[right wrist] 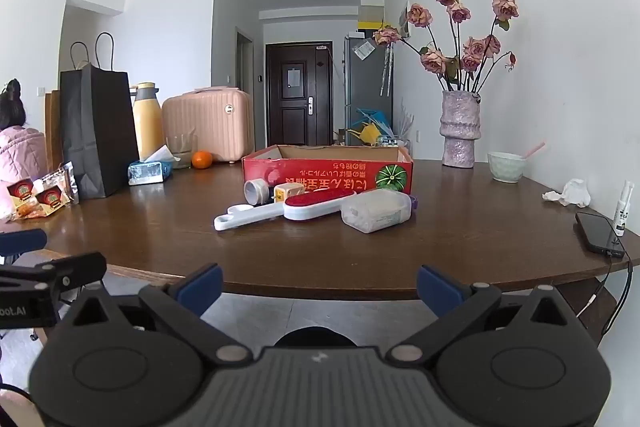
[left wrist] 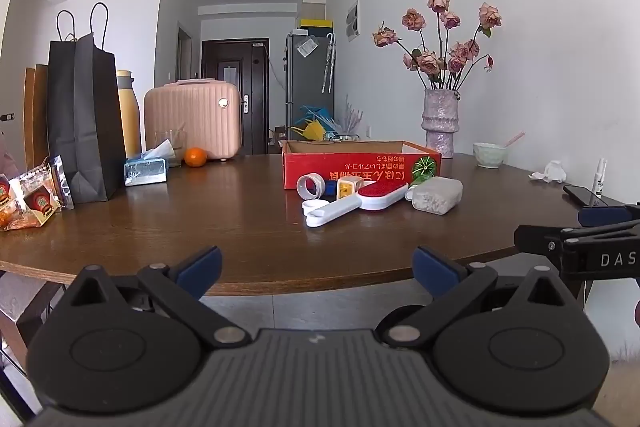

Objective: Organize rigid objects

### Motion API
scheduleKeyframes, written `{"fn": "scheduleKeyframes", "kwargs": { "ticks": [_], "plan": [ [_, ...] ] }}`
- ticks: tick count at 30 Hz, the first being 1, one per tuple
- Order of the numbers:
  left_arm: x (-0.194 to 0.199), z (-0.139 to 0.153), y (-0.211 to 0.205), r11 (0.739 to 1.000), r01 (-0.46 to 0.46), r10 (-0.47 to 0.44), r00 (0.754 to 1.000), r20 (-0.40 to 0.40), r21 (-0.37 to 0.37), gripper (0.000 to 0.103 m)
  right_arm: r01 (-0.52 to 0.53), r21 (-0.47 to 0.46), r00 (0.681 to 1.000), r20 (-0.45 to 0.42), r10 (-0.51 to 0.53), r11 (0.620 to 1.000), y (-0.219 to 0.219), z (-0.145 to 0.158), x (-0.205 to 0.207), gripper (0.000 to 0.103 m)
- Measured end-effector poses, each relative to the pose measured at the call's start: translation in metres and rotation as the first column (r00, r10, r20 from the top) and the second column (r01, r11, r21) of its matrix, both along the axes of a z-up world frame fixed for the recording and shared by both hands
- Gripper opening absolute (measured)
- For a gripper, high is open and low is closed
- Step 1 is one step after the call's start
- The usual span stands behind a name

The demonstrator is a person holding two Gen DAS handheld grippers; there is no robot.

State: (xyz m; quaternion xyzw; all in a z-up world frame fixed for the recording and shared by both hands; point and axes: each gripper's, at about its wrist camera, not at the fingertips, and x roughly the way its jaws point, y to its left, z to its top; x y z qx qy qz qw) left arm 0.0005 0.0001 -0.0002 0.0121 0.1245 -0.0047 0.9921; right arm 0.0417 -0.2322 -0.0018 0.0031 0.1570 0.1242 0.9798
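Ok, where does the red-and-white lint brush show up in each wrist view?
Left wrist: lint brush sits right of centre, in front of the red box.
Right wrist: lint brush sits near centre, left of the clear container.
Shared landmark: the vase of dried roses, standing behind the red box's right end in both.

Two wrist views, side by side, off the table [left wrist: 240, 227] edge, sharing its clutter.
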Motion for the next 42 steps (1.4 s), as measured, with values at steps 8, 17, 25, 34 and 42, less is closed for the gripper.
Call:
{"fn": "scheduleKeyframes", "kwargs": {
  "ticks": [8,17,25,34,42],
  "plan": [
    [0.0036,-0.0011,0.0041,0.999,0.026,-0.026,1.000,0.002,-0.037,0.103,0.018,0.002,1.000,0.024,-0.018,1.000,-0.0044,0.0042,-0.0022,0.103],
    [-0.0005,0.0037,0.0020,0.999,0.028,-0.028,1.000,0.013,-0.018,0.103,0.013,-0.008,1.000,0.024,-0.013,1.000,-0.0040,0.0019,0.0020,0.103],
    [-0.0011,0.0031,0.0015,1.000,0.024,-0.024,1.000,0.018,-0.008,0.103,0.016,0.000,1.000,0.023,-0.016,1.000,-0.0048,0.0015,-0.0004,0.103],
    [-0.0011,0.0023,0.0018,1.000,0.023,-0.022,1.000,0.018,-0.009,0.103,0.016,0.003,1.000,0.015,-0.016,1.000,-0.0062,-0.0001,0.0012,0.103],
    [-0.0013,0.0016,0.0018,1.000,0.025,-0.025,1.000,0.016,-0.008,0.103,0.013,-0.001,1.000,0.017,-0.013,1.000,-0.0046,-0.0013,0.0009,0.103]
  ]
}}
